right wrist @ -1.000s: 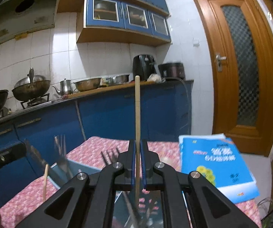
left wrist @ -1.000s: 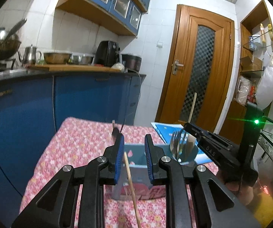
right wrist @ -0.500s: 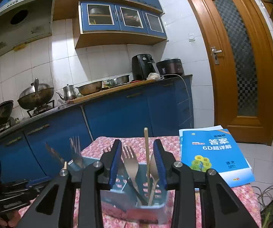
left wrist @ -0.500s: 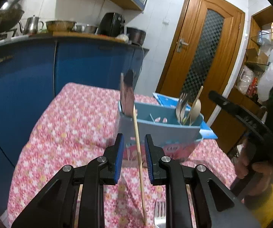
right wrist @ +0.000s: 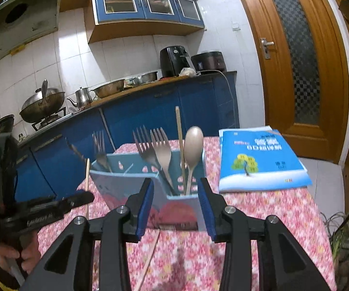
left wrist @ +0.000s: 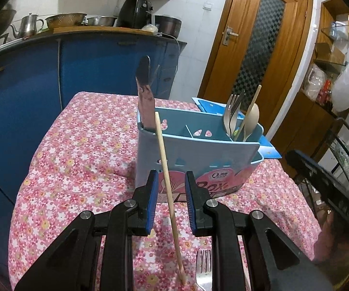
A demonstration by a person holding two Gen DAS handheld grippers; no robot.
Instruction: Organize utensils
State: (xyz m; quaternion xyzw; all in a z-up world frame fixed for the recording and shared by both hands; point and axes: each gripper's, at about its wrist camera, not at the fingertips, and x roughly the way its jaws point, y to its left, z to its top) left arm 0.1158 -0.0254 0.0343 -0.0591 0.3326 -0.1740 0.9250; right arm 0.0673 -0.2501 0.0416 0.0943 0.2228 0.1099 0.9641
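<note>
A light blue utensil holder (left wrist: 198, 152) stands on the pink floral tablecloth (left wrist: 82, 160); it also shows in the right wrist view (right wrist: 125, 184). Its right compartment holds forks (right wrist: 158, 152), a beige spoon (right wrist: 192, 145) and a wooden chopstick (right wrist: 179, 140). A knife (left wrist: 145, 97) stands in its left end. My left gripper (left wrist: 169, 206) is open, its jaws on either side of a second chopstick (left wrist: 168, 189) that leans against the holder. My right gripper (right wrist: 175, 208) is open and empty, just in front of the holder. A fork (left wrist: 203, 269) lies on the cloth below the left gripper.
A blue book (right wrist: 259, 160) lies on the table behind the holder. Another chopstick (right wrist: 150, 264) lies on the cloth under the right gripper. Blue kitchen cabinets (left wrist: 77, 72) stand to the left, a wooden door (left wrist: 259, 55) behind. The right gripper's body (left wrist: 324, 181) sits at the table's right.
My right gripper has opened, let go of the chopstick into the holder's right compartment and drawn back. My left gripper has tilted down toward the leaning chopstick.
</note>
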